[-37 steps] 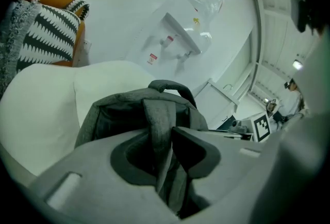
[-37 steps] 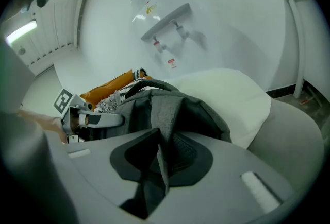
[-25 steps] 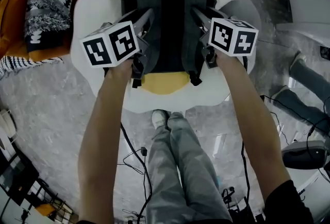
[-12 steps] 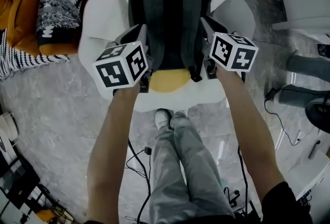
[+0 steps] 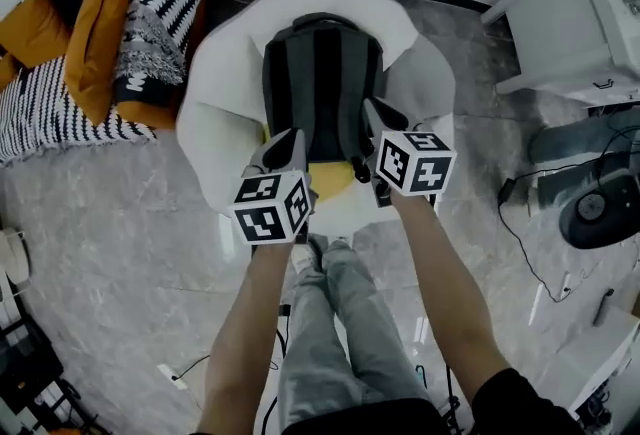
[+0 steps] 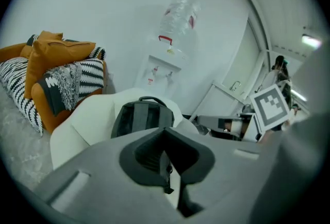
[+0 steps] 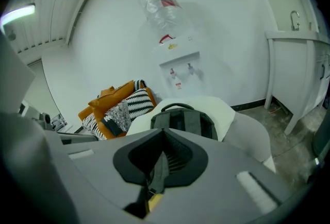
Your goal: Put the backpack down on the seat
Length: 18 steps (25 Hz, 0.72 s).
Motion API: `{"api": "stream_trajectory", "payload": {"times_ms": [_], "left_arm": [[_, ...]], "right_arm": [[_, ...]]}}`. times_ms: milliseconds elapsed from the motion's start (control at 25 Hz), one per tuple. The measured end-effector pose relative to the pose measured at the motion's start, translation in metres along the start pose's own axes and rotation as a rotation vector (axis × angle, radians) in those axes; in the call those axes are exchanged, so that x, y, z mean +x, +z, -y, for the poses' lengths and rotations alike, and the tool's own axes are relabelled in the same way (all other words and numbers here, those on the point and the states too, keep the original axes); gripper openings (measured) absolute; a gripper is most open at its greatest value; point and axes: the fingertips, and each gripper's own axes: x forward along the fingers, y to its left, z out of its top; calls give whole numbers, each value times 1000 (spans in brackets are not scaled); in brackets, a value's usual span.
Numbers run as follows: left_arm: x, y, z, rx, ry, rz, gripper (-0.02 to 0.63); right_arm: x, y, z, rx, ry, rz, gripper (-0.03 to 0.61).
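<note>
The backpack (image 5: 320, 83) stands upright on the seat of the white armchair (image 5: 215, 128), leaning on the backrest, its base on a yellow cushion (image 5: 335, 178). The placing looks done. On your left gripper (image 5: 283, 153) and right gripper (image 5: 384, 119) the jaws are clenched, each on a strap end (image 7: 157, 171). Left to do, by judgement: release both and withdraw.

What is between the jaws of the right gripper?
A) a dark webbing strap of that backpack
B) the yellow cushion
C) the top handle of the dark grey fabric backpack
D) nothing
A: the right gripper view shows the right gripper shut on a dark webbing strap of the dark grey fabric backpack, which rests in the white armchair.
</note>
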Motion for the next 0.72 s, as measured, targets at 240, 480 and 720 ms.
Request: {"api": "stream_trajectory", "payload": {"times_ms": [240,480,720], "left_arm": [[-67,44,40,57,-7,80,-2],[-138,93,84,132,-6,170,-2],[-211,124,125,155,-33,259,-2]], "right_arm": [[-69,36,-50,-45,34,75,8],[-148,95,-92,-152,52,197,7],[-221,142,-128,-246,90,308,8]]}}
